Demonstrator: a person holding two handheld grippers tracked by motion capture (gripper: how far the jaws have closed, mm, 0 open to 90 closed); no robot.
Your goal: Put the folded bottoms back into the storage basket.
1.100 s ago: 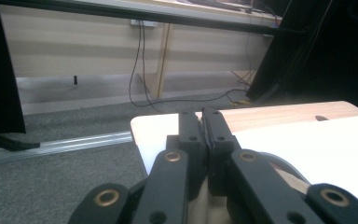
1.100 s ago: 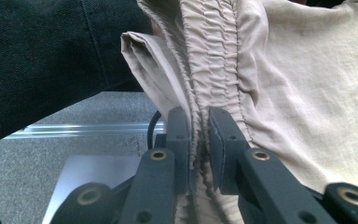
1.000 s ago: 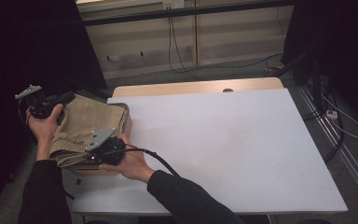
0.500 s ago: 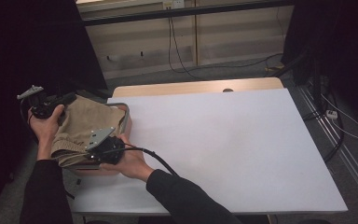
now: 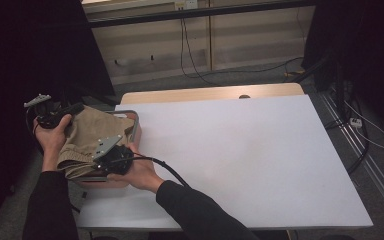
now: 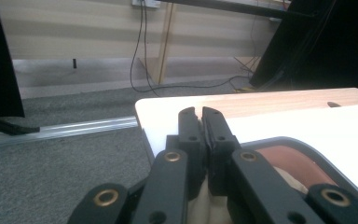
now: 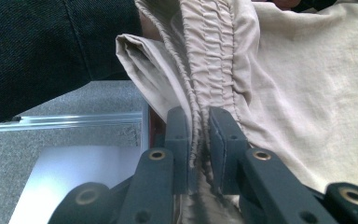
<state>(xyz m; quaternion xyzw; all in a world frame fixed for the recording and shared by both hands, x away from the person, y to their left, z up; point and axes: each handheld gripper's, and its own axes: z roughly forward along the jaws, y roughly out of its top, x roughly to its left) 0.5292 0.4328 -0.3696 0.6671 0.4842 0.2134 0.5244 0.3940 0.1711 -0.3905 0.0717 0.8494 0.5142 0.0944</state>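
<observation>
A tan garment [image 5: 87, 135] with a gathered elastic waistband hangs bunched over a grey-rimmed tray [image 5: 136, 122] at the table's left edge. My left gripper [image 5: 76, 108] is at the garment's far left corner, beyond the table edge. In the left gripper view its jaws [image 6: 200, 112] stand together, with tan cloth [image 6: 206, 205] showing low between them. My right gripper [image 5: 102, 159] is at the garment's near side. In the right gripper view it [image 7: 197, 116] is shut on the waistband [image 7: 214, 56], which runs up between the pads.
The white table top [image 5: 240, 150] stretches bare to the right of the tray, with a wooden strip [image 5: 210, 94] along its far edge. The tray's reddish inside [image 6: 291, 156] shows in the left gripper view. Cables lie on the grey floor [image 6: 74, 154] beyond the table.
</observation>
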